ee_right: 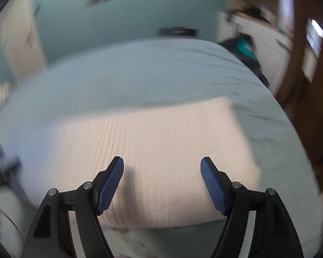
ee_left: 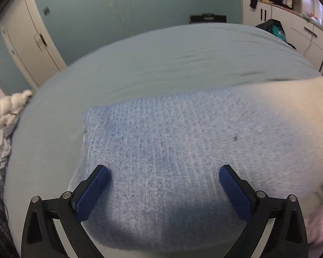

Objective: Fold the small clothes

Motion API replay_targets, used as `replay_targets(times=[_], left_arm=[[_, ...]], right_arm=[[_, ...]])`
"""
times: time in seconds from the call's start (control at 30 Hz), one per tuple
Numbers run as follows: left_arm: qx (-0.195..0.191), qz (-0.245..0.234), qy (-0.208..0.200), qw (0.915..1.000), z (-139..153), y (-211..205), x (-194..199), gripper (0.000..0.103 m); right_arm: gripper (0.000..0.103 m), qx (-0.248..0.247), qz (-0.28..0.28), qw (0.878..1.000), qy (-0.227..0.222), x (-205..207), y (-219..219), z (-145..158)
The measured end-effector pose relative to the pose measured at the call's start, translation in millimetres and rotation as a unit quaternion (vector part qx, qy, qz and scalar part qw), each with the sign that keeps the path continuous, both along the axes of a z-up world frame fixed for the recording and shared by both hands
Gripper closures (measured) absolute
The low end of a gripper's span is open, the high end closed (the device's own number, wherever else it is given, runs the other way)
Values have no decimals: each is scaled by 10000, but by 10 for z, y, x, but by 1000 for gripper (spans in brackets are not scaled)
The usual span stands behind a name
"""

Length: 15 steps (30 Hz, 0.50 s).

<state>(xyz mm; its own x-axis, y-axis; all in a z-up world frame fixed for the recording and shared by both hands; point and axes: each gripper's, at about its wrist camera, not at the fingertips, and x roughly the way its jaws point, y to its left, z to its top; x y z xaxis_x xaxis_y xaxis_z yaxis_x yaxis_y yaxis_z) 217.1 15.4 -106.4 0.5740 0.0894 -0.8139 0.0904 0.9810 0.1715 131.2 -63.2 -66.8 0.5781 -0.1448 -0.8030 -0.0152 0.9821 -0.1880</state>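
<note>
1. Left tongs (ee_left: 163,178) stand wide open and empty above the knit (ee_left: 172,150), a fuzzy garment shading from blue to cream that lies flat on the near part of the bed (ee_left: 161,64).
2. Right tongs (ee_right: 162,173) are likewise spread with nothing between the pads, hovering over the knit's cream end (ee_right: 152,142); this view is blurred.
3. The step in hand appears to be the pause between folds: both tongs free, the garment lying as a neat slab.
4. The next move likely calls for pinching an edge or corner at each end and carrying it across evenly, without dragging the layer beneath.
</note>
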Motion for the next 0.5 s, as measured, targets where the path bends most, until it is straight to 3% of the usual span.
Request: replay_targets(times=[0.03, 0.1, 0.17, 0.3, 0.37, 0.43, 0.5], left_arm=[[58, 9, -49, 10000, -43, -25, -27, 0], [147, 63, -188, 9997, -102, -48, -34, 0], [157, 116, -198, 9996, -126, -77, -71, 0], [20, 337, 29, 9994, 57, -163, -9, 1], [-204, 451, 22, 9988, 240, -170, -27, 1], [-704, 315, -144, 9969, 420, -213, -201, 0], [-811, -49, -230, 9964, 527, -495, -245, 0]], right_arm=[[23, -230, 34, 9997, -82, -61, 12, -98], [17, 64, -121, 9998, -165, -123, -97, -149], [15, 445, -202, 9988, -28, -65, -206, -180], [15, 336, -265, 9989, -180, -120, -200, -67], [15, 477, -374, 9956, -713, -370, -128, 217], [13, 713, -367, 9875, -1357, -604, -176, 432], [13, 853, -376, 9835, -1551, -701, -173, 508]])
